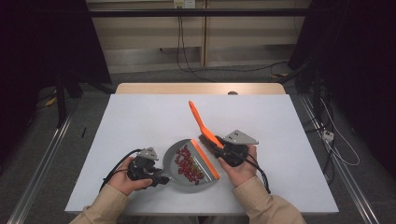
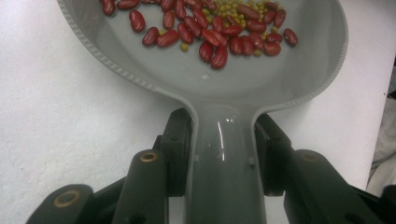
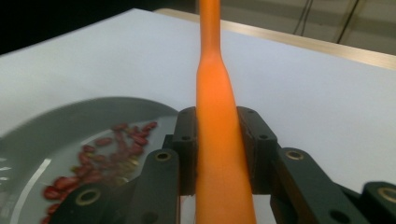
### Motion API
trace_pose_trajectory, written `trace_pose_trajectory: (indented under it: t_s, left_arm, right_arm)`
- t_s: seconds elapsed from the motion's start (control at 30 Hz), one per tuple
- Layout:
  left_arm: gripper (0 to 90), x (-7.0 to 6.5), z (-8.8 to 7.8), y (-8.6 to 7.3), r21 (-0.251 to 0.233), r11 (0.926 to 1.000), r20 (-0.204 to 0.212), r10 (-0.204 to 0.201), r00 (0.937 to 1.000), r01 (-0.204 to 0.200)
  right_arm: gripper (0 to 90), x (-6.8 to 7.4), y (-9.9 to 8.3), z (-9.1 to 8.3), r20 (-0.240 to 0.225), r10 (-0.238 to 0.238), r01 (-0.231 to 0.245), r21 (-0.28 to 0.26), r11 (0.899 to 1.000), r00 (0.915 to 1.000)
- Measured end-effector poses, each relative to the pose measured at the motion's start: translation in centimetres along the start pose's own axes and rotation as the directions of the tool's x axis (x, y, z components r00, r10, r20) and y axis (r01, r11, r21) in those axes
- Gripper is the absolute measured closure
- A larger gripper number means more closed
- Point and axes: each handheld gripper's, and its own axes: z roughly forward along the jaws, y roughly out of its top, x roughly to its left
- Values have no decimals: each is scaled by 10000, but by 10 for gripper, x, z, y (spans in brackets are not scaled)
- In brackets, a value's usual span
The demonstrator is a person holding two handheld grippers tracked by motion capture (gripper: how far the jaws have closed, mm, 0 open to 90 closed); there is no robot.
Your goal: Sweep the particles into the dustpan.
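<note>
Beans (image 2: 205, 32) fill the dustpan (image 2: 261, 79) gripped by left claw (image 2: 223, 154); right claw (image 3: 219, 154) clamps brush (image 3: 212, 93).

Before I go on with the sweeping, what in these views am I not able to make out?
- Brush bristles: in the high view the right gripper and hand cover them; in the right gripper view the handle runs off the bottom edge.
- Dustpan front lip: cut off by the top edge of the left gripper view.
- Beans: blurred in the right gripper view; too small to count in the high view.
- Left gripper: its fingers are partly hidden by the hand in the high view.
</note>
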Motion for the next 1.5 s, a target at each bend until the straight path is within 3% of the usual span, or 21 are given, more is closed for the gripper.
trace_pose_trajectory:
  t_s: [0.13, 0.4, 0.5, 0.57, 0.67, 0.77, 0.87, 1.1, 1.27, 1.37, 1.5]
  left_arm:
    - [629, 2, 1, 1, 10, 10000, -33, 28, 10000, -28]
    - [630, 2, 2, 2, -10, 10000, -104, -79, 9999, 79]
    - [629, 1, 3, 3, -78, 9998, -132, -190, 9997, 189]
    - [630, 2, 3, 4, -122, 9997, -220, -221, 9995, 219]
    - [630, 4, 2, 5, -181, 9995, -328, -270, 9991, 264]
    - [630, 7, 0, 3, -220, 9992, -428, -354, 9985, 345]
    - [630, 9, -2, 2, -295, 9985, -528, -482, 9974, 467]
    - [629, 15, -4, 0, -400, 9964, -734, -769, 9943, 741]
    - [629, 17, -4, -2, -462, 9953, -716, -878, 9936, 847]
    - [628, 16, -4, -2, -471, 9959, -788, -806, 9936, 770]
    - [615, 16, -3, -2, -381, 9970, -899, -704, 9935, 672]
  right_arm:
    - [711, -1, -9, 7, 51, -63, 62, 242, 9997, 10000]
    - [710, 20, -7, 7, -413, -450, 461, 249, 9986, 9981]
    - [711, 25, -4, 6, -980, 78, -73, 63, 10000, 9952]
    - [710, 32, -3, 7, -1105, -307, 318, 81, 9995, 9934]
    - [710, 35, -1, 8, -1265, -328, 328, -21, 9995, 9914]
    - [710, 26, 3, 8, -1005, -228, 206, -227, 9995, 9947]
    - [710, 7, 9, 6, -597, -81, 54, -442, 9990, 9982]
    - [708, -24, 9, 8, 229, -37, 36, 62, 10000, 9997]
    - [702, -31, 4, 11, 460, -67, 39, 598, 9982, 9989]
    - [655, -30, 7, 11, 249, -68, 42, 1012, 9949, 9997]
    - [639, -28, 18, 9, 321, -577, 527, 1385, 9890, 9978]
